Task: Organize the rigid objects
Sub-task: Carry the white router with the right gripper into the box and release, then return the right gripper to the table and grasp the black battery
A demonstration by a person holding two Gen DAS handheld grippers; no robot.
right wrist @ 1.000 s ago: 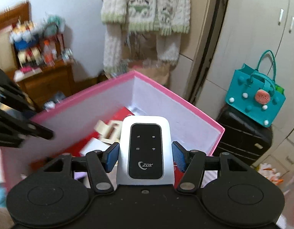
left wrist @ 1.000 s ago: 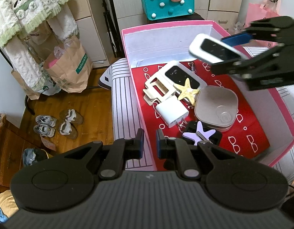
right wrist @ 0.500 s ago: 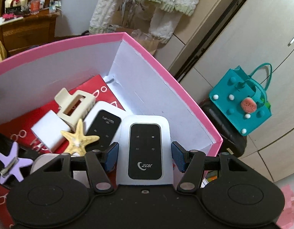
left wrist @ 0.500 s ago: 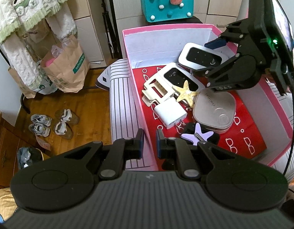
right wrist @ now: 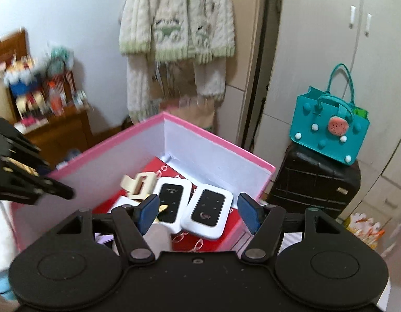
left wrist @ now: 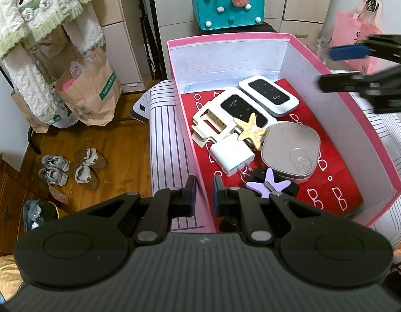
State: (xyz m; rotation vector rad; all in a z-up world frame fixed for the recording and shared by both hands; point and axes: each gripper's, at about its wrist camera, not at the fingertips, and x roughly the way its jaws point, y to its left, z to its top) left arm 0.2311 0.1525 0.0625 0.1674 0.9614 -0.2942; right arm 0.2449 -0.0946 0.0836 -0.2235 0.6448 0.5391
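Note:
A pink box (left wrist: pixel 179 119) with a red floor holds the objects. A white pocket router (left wrist: pixel 268 95) lies flat at its back, also in the right wrist view (right wrist: pixel 207 211), beside a second router (left wrist: pixel 243 109). Also inside are a cream hair clip (left wrist: pixel 212 124), yellow starfish (left wrist: pixel 249 131), white charger (left wrist: pixel 232 157), silver tin (left wrist: pixel 290 150) and purple star clip (left wrist: pixel 268 183). My right gripper (right wrist: pixel 197 214) is open and empty above the box's right side. My left gripper (left wrist: pixel 202 195) is nearly shut, astride the box's left wall near the front corner.
The box sits on a striped white surface (left wrist: pixel 164 140). A teal felt bag (left wrist: pixel 227 2) stands on a black suitcase (right wrist: pixel 314 182) behind. Paper bags (left wrist: pixel 88 96) and shoes (left wrist: pixel 73 166) are on the wooden floor at left. A pink bag (left wrist: pixel 353 41) is at right.
My right gripper lowered the white router into the back of the box, opened, and drew back up and to the right. My left gripper stayed put.

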